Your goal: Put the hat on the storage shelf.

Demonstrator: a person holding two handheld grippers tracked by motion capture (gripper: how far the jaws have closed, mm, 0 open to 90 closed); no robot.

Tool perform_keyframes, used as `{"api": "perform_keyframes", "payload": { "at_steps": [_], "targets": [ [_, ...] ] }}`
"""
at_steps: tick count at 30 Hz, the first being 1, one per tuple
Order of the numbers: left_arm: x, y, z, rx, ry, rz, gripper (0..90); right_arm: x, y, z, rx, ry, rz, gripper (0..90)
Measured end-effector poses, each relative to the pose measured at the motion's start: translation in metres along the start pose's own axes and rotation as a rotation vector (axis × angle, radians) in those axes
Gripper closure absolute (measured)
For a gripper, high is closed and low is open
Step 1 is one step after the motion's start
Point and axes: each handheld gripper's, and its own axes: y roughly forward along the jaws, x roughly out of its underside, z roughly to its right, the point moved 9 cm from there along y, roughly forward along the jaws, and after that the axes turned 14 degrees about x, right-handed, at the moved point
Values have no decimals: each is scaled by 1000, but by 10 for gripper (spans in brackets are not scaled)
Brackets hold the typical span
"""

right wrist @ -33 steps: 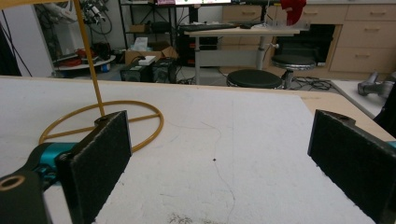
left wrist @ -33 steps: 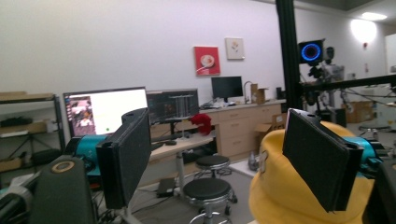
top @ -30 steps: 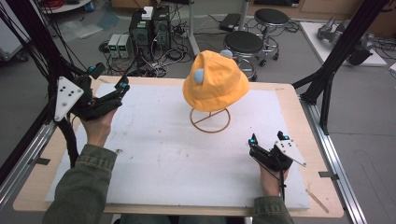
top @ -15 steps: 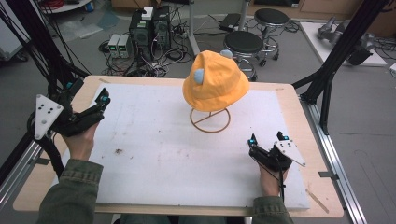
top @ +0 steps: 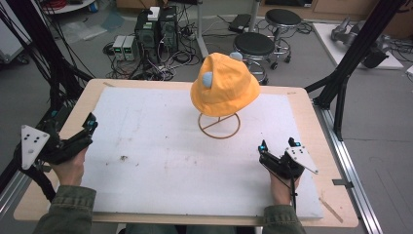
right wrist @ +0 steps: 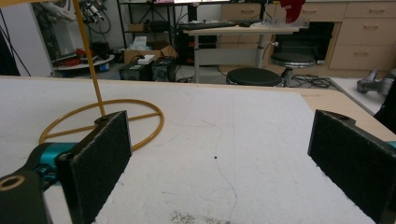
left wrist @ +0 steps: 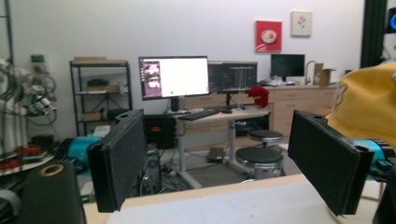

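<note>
One yellow hat (top: 224, 85) perched on one gold wire stand (top: 219, 126), mid-back of the white tabletop (top: 160, 161). Two grippers, both empty with jaws spread: left gripper (top: 90, 122) at the left edge, right gripper (top: 276, 146) front right, well apart from the stand.

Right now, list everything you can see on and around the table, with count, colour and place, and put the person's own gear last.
hat: one, orange-yellow with pale blue ears, on the stand at the table's far middle.
stand: one, gold wire, ring base on the white mat, under the hat.
white mat: one, white, covering most of the table.
table: one, light wood, bare along the edges.
stools: two, black, on the floor beyond the table.
left gripper: one, black, jaws open, at the table's left edge.
right gripper: one, black, jaws open, at the near right on the mat.
</note>
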Motion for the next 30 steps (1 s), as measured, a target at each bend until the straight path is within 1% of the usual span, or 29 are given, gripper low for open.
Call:
{"api": "perform_keyframes", "payload": {
  "at_steps": [4, 8, 11, 14, 15, 19, 22, 23, 26, 30],
  "targets": [
    [11, -11, -7, -31, -20, -15, 194, 0, -1, -1, 0, 5, -4, 51],
    [22, -22, -13, -52, -42, -12, 188, 0, -1, -1, -3, -1, 3, 51],
    [32, -28, -17, -82, -47, -22, 188, 0, -2, -3, -7, -2, 9, 51],
    [45, -33, -21, -111, -63, -48, 188, -1, -3, -3, -3, -10, 19, 51],
    [49, -35, -23, -123, -71, -55, 189, -1, -4, -4, -3, -5, 15, 50],
    [67, -41, -30, -172, -92, -103, 189, -1, -4, -6, -10, -4, 22, 50],
    [78, -44, -32, -187, -104, -133, 188, -1, -4, -5, -9, -4, 21, 50],
    [81, -44, -33, -189, -102, -142, 189, -1, -4, -5, -7, -3, 22, 50],
    [85, -43, -32, -184, -93, -161, 189, -2, -5, -4, -6, 6, 25, 50],
    [89, -44, -30, -175, -83, -177, 190, -2, -6, -6, -4, 4, 27, 50]
  ]
}}
